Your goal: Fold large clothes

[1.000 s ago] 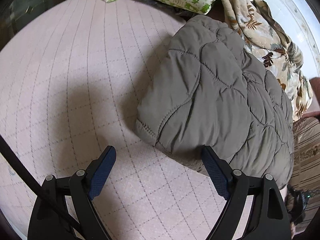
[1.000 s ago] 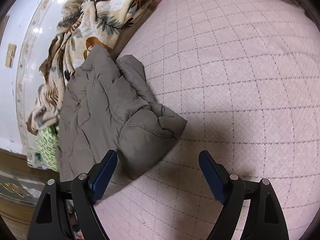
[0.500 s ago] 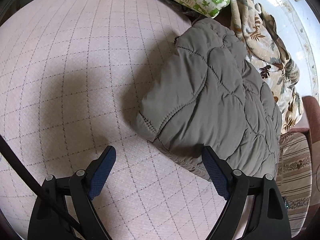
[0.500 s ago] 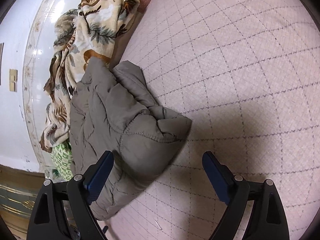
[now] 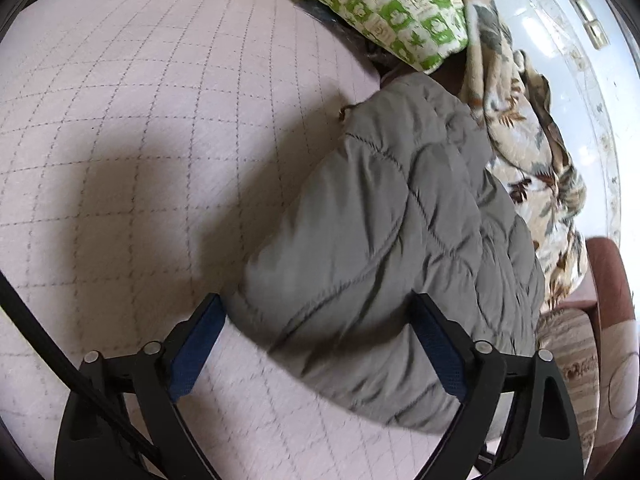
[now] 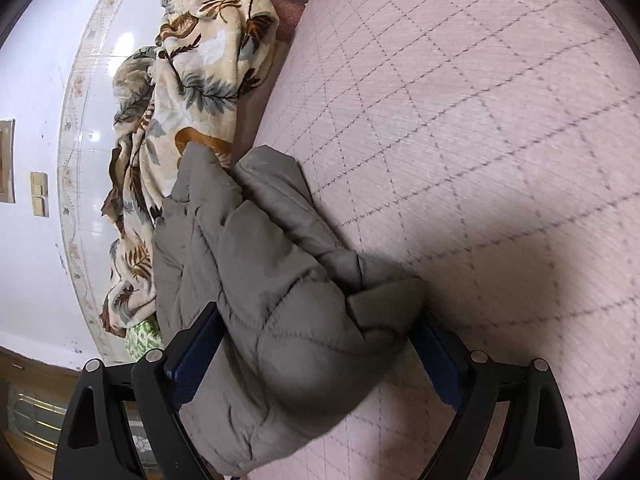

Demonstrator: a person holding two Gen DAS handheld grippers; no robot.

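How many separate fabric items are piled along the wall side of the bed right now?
3. The grey quilted jacket lies on the pink bed cover; the leaf-print blanket is bunched behind it against the wall; the green-patterned cloth is beside the blanket. More may be hidden underneath.

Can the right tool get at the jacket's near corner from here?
Probably yes. The right tool stands open, jaws just widened, and the jacket corner already lies between its fingers, though no pad is seen pressing. Nothing lies over that corner; the floral blanket sits behind, off the approach.

Soft daylight, broad dark shadows on the mattress (image 5: 120, 140), fisheye-warped edges, slight blur.
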